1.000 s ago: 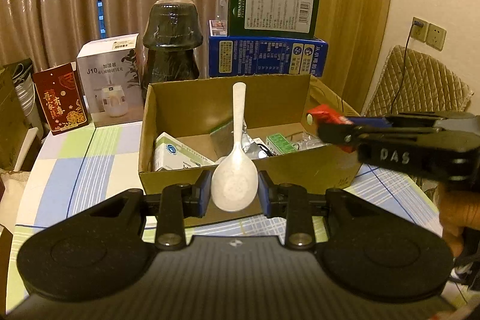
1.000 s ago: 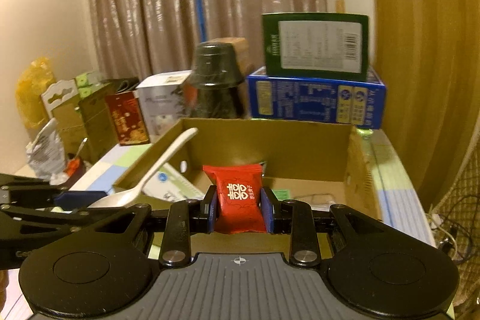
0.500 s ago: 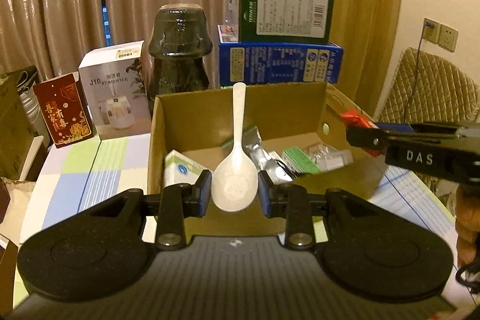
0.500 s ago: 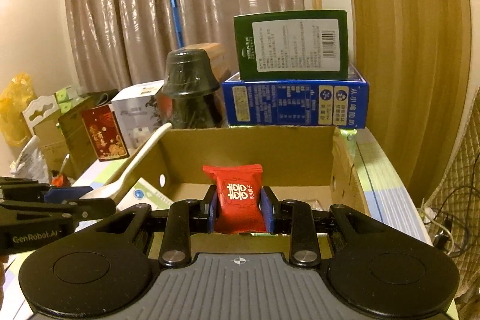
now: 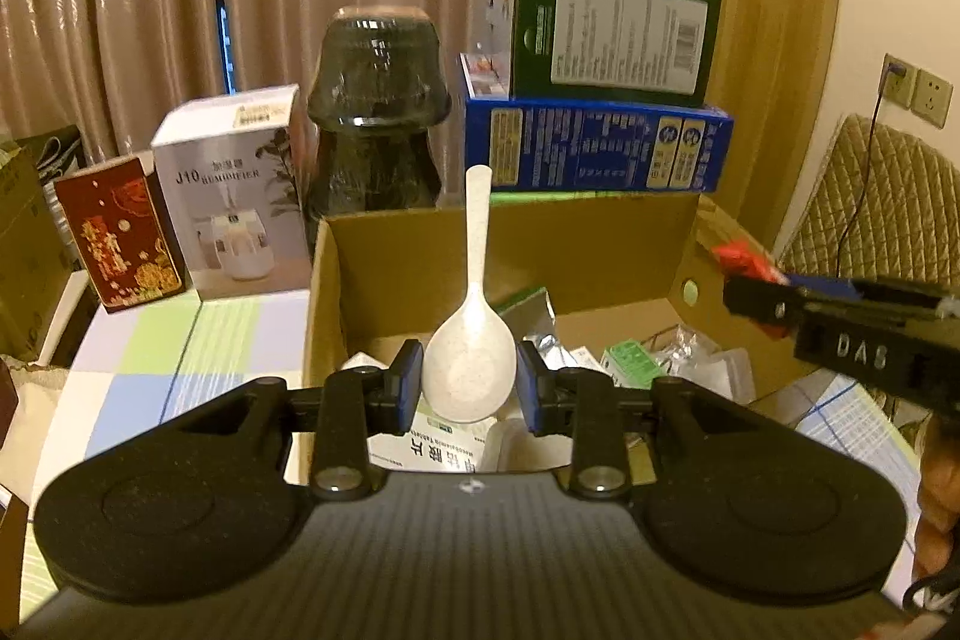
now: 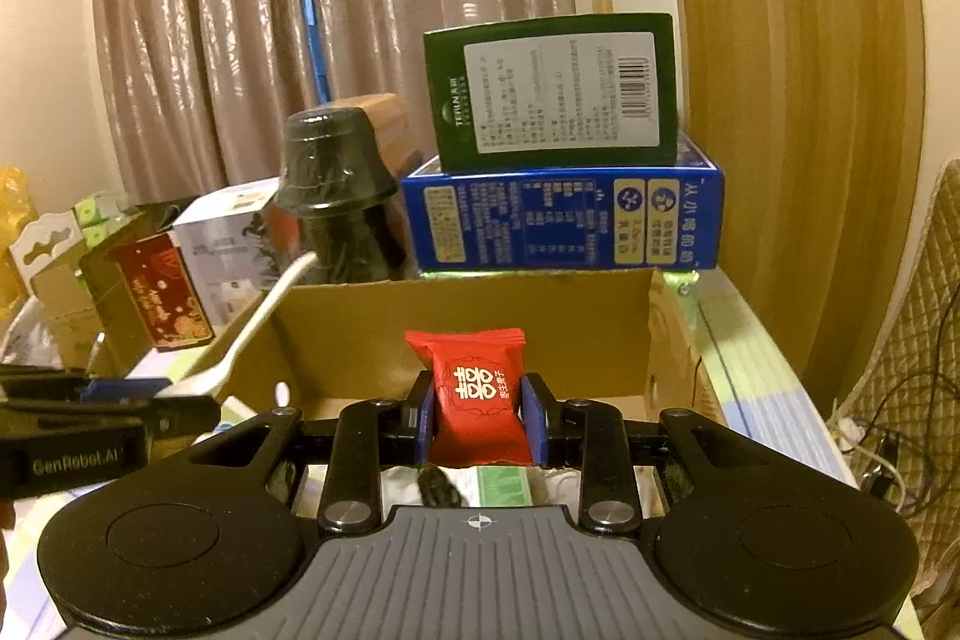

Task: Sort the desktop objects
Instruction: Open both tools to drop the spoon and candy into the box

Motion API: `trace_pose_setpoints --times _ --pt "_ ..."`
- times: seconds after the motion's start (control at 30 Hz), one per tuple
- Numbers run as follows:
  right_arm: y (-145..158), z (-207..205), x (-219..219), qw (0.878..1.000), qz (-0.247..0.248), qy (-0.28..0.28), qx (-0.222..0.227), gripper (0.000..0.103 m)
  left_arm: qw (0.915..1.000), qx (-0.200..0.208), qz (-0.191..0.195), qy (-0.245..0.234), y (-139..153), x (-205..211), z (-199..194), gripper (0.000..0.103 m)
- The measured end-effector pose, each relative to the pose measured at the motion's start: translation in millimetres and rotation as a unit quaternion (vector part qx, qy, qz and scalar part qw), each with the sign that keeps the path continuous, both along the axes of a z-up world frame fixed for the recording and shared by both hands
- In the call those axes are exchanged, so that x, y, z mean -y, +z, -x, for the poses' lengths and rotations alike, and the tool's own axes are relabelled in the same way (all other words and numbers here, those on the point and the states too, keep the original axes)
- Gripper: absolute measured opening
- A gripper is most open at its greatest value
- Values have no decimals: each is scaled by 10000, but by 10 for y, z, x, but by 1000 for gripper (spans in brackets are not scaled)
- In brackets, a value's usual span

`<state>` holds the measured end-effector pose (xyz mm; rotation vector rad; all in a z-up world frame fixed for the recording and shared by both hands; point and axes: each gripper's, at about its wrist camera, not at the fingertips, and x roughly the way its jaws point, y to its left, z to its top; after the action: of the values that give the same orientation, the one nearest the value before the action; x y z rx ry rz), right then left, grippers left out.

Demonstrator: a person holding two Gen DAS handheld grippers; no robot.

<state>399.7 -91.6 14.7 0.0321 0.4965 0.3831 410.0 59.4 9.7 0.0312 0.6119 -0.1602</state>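
My left gripper (image 5: 470, 381) is shut on a white plastic spoon (image 5: 474, 334), bowl between the pads, handle pointing up and away, held over the open cardboard box (image 5: 510, 244). My right gripper (image 6: 478, 411) is shut on a red candy packet (image 6: 476, 394) above the box's near edge (image 6: 462, 334). The right gripper also shows at the right of the left wrist view (image 5: 840, 334), and the left gripper with the spoon (image 6: 246, 334) at the left of the right wrist view. The box holds medicine packets, foil and a green carton (image 5: 630, 364).
Behind the box stand a dark wrapped jar (image 5: 375, 118), a blue carton (image 5: 594, 145) with a green box (image 5: 612, 34) on top, a white humidifier box (image 5: 231, 184) and a red box (image 5: 117, 232). The checked tablecloth (image 5: 180, 340) lies left; a quilted chair (image 5: 882, 214) right.
Both grippers have moved forward over the box, each still holding its object. The box interior now sits under the fingers in both views.
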Motion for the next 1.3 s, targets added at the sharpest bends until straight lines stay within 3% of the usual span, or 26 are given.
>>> trace_pose_setpoints --times 0.77,0.97,1.3 --pt "-135 -126 -15 9999 -49 -84 -56 27 9996 -221 155 -5 -319 92 -259 27" --pt "-168 -131 -35 9999 -49 -58 -101 27 9996 -258 114 95 -369 77 -319 23" --pt "-219 -131 -66 9998 -35 17 -208 27 9989 -118 179 409 -253 -225 -218 28"
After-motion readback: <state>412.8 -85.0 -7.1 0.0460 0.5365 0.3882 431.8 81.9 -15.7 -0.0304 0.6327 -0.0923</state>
